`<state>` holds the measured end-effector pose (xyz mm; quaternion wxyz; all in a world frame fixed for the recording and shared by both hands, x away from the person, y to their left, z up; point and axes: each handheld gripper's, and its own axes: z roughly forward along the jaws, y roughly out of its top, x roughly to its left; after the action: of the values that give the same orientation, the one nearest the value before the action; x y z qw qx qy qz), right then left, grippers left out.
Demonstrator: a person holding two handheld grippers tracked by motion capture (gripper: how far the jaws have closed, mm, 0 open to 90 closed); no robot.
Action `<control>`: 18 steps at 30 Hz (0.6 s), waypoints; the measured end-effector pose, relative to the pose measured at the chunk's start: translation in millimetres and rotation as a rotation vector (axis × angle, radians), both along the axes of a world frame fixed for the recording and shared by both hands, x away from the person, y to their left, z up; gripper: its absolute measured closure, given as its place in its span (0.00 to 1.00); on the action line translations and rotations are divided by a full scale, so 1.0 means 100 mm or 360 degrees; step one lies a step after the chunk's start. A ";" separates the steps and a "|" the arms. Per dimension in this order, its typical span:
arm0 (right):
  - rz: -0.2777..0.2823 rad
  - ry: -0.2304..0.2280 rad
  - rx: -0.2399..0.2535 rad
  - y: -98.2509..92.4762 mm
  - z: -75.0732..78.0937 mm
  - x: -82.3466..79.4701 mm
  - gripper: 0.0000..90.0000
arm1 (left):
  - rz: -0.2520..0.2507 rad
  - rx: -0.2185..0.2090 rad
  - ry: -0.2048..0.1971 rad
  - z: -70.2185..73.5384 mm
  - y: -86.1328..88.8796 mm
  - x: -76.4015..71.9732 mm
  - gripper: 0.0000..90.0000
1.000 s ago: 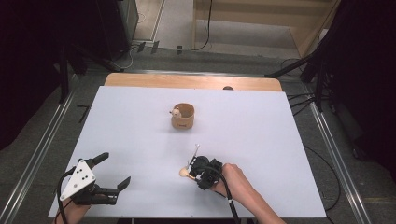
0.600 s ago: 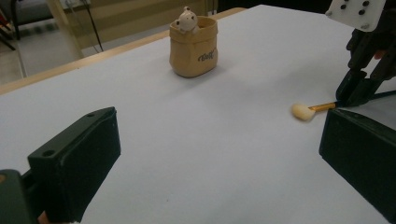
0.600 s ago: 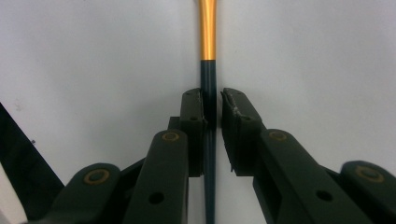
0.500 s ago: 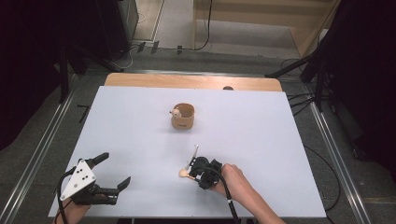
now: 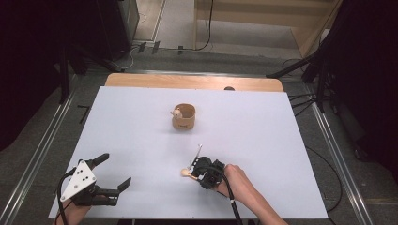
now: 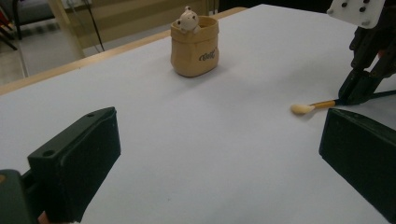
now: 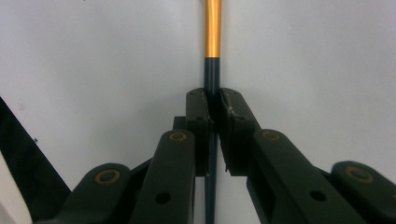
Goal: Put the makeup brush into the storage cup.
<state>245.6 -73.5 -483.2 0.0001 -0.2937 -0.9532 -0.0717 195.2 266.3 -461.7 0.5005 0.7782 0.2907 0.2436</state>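
The right hand-held gripper (image 7: 213, 116) had just clamped shut on the brush (image 7: 213, 28) lying on the tabletop (image 5: 263, 122), probably to lift it toward the holder (image 5: 184, 117), while the left hand-held gripper (image 5: 112, 176) waited open.

White table (image 5: 141, 122), tan sack-shaped pot (image 5: 183, 117) at centre, brush (image 5: 190, 171) near front edge

Even overhead light, soft shadows, dark surroundings, near jaws blurred.

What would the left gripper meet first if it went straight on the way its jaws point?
Probably nothing soon: the left gripper points over bare table, with the pouch left of its line and the brush right; depth is uncertain.
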 end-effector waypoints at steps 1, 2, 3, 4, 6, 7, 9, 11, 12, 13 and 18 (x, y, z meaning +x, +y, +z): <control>0.0002 -0.0001 0.0001 -0.01 0.00 0.00 0.94 | -0.0001 0.0000 0.0000 0.00 0.00 0.00 0.00; -0.0008 -0.0004 0.0005 -0.01 0.01 0.00 0.94 | -0.0001 0.0001 0.0000 0.00 0.00 0.00 0.00; -0.0010 -0.0005 0.0026 -0.02 0.01 0.01 0.94 | -0.0001 0.0000 -0.0001 0.00 0.00 0.00 0.00; -0.0010 -0.0005 0.0026 -0.02 0.01 0.01 0.94 | -0.0001 0.0000 -0.0001 0.00 0.00 0.00 0.00; -0.0014 -0.0020 0.0038 -0.04 0.03 0.01 0.94 | -0.0001 0.0002 0.0000 0.00 0.00 0.00 0.00; -0.0032 -0.0024 0.0060 -0.07 0.07 0.01 0.94 | 0.0000 0.0005 0.0000 0.00 0.00 0.00 0.00; -0.0023 -0.0047 0.0085 -0.09 0.09 0.01 0.94 | 0.0000 0.0007 0.0002 0.00 0.00 0.00 0.00; -0.0031 -0.0053 0.0120 -0.12 0.13 0.01 0.94 | 0.0001 0.0007 0.0001 0.00 0.00 0.00 0.00; -0.0032 -0.0054 0.0133 -0.13 0.15 0.00 0.94 | 0.0001 0.0007 0.0002 0.00 0.00 0.00 0.00; -0.0034 -0.0067 0.0147 -0.15 0.16 0.00 0.94 | 0.0002 0.0006 0.0002 0.00 0.00 0.00 0.00; -0.0051 -0.0105 0.0217 -0.21 0.22 0.00 0.94 | 0.0000 0.0010 0.0003 0.00 0.00 0.00 0.00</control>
<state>245.4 -94.6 -461.3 -0.0125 -0.3056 -0.9408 -0.1461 195.1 266.1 -461.7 0.4979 0.7799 0.2905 0.2438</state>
